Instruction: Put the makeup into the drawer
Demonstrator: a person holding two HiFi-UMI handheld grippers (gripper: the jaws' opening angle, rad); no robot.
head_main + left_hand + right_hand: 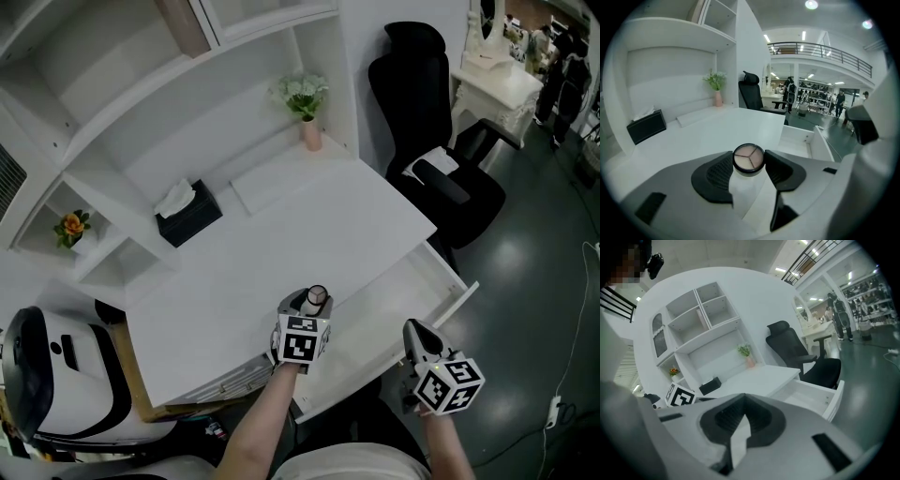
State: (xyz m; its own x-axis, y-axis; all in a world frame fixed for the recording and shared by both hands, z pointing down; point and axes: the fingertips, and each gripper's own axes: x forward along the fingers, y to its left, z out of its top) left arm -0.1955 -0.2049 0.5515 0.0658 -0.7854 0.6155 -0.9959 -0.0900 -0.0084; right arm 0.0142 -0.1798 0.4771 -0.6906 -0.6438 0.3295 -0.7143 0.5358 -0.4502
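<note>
Right, my left gripper [749,165] grips the compact [749,158] at lower centre of the head view (over the desk's [300,225] front edge); the right gripper [743,416] is closed and empty, lower right, near the open drawer [394,300].

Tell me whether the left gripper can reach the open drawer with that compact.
Probably yes: the left gripper holds the compact just beside the drawer, which stands open; the right gripper sits off near its front.

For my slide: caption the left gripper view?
Left claw holds a round compact; white desk and open drawer ahead.
</note>
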